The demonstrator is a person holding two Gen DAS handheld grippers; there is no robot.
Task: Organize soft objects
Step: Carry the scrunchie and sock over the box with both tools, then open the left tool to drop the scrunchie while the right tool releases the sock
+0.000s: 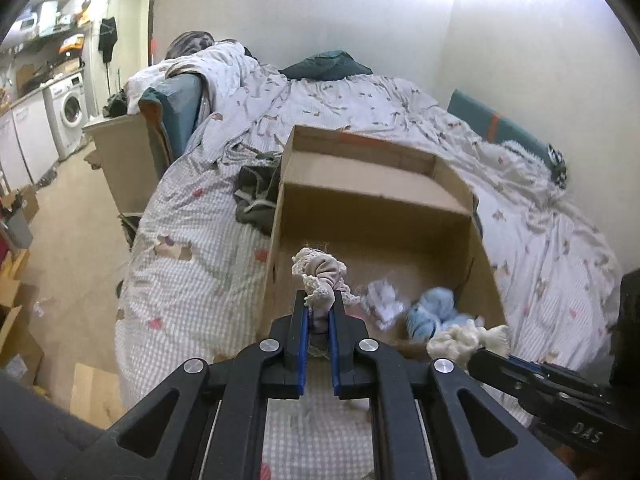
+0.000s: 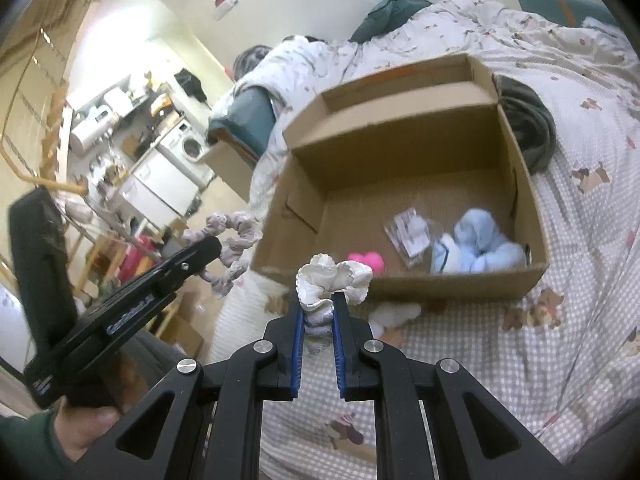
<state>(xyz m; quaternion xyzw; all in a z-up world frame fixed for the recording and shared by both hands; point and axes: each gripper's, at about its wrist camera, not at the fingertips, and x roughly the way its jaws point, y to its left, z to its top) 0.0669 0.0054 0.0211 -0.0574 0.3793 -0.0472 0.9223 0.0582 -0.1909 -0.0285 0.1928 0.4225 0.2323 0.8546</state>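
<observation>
An open cardboard box (image 1: 476, 264) (image 2: 524, 184) sits on the bed. Inside lie a light blue soft item (image 1: 434, 312) (image 2: 486, 244), a white packet (image 1: 384, 300) (image 2: 410, 232) and a pink soft item (image 2: 366, 262). My left gripper (image 1: 319, 304) is shut on a beige lace-trimmed scrunchie (image 1: 320, 272), held at the box's near left corner; it also shows in the right wrist view (image 2: 230, 240). My right gripper (image 2: 319, 300) is shut on a white scrunchie (image 2: 332, 276), held just before the box's near wall; it also shows in the left wrist view (image 1: 464, 338).
The bed has a checked duvet (image 1: 192, 264) (image 2: 480, 352). A dark grey garment (image 1: 256, 196) (image 2: 528, 128) lies beside the box. A white soft item (image 2: 394, 314) lies on the duvet by the box's near wall. A washing machine (image 1: 72, 110) and cabinets stand beyond the floor at left.
</observation>
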